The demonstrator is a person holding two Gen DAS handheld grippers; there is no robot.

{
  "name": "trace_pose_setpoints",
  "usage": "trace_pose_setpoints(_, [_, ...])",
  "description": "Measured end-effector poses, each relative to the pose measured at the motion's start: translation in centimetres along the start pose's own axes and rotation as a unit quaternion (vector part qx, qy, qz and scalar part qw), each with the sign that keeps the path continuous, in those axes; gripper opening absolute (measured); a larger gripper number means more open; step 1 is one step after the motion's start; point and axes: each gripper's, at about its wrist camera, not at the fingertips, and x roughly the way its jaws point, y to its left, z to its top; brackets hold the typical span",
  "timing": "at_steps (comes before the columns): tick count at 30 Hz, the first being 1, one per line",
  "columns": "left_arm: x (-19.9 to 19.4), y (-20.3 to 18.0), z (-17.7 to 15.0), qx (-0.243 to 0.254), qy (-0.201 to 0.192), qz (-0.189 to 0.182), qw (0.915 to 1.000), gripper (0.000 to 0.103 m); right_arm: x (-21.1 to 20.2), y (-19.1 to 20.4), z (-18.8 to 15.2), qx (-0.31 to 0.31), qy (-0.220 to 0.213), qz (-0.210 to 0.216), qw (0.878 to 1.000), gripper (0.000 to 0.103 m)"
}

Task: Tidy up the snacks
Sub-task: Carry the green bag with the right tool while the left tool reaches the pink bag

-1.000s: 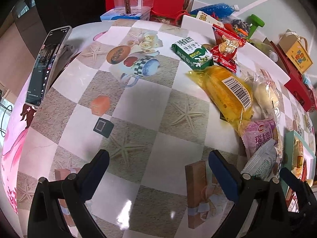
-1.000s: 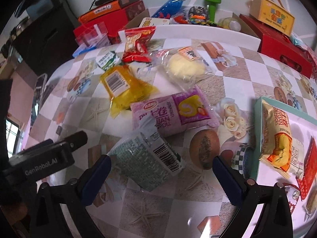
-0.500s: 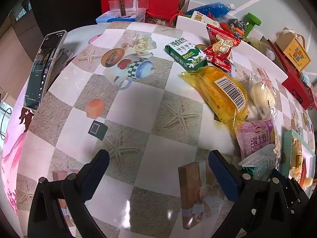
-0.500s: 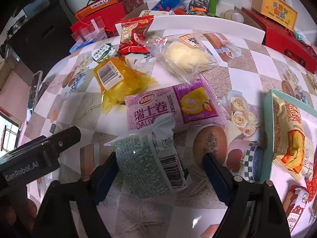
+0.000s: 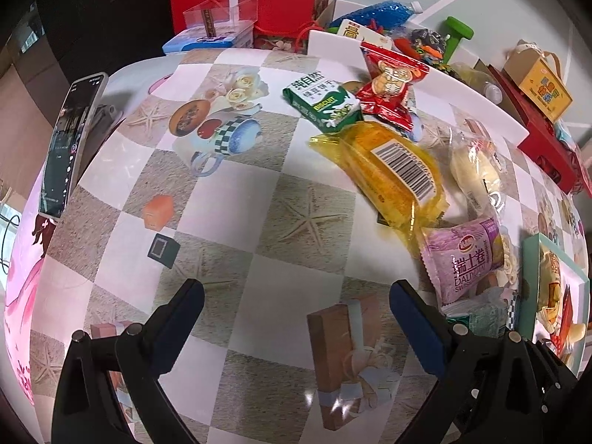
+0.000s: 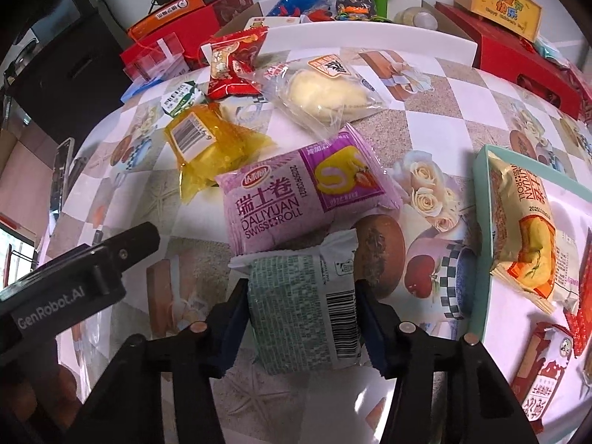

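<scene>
Lettering "GenRobot.AI" reads white on the black left gripper body at the left edge of the right wrist view; its blue-padded jaws stand wide apart over bare tablecloth, nothing between them. Tablecloth is glossy, checkered beige and white, printed with starfish, roses and gift boxes. Phone leans at the table's left edge. Green "BISCUIT" pack lies near the far edge, a crinkly red snack bag just beside it. Yellow translucent packet shows a barcode sticker. Purple "DALIYUAN SWISS ROLL" pack sits mid-table, a clear-wrapped pale bun behind it. Right gripper has just been closing; its pads now press both sides of the green-and-white patterned snack pack, barcode facing right, resting just in front of the purple pack. Teal tray at the right edge holds another "DALIYUAN ROLL" pack, orange and cream.
</scene>
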Motion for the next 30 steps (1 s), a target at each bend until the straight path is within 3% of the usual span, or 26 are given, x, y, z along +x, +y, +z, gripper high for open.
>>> trace_pose_setpoints(13, [-0.4,-1.5,0.3,0.005,-0.017,-0.029,0.9994,0.1,-2.8,-1.9,0.4,0.024,-0.036,0.015,0.999,0.055])
trace_pose_setpoints(22, [0.9,-3.1,1.1,0.004,-0.018,-0.038,0.9991,0.1,-6.3,-5.9,0.9,0.071,-0.082,-0.005,0.994,0.055])
trace_pose_setpoints(26, [0.2,-4.3,1.5,0.021,-0.029,-0.034,0.9988,0.1,-7.6,-8.1,0.9,0.097,-0.094,-0.018,0.991,0.055])
trace_pose_setpoints(30, [-0.7,-6.7,1.9,0.068,-0.045,-0.049,0.9955,0.1,-8.1,-10.1,0.8,0.123,-0.097,-0.023,0.987,0.055])
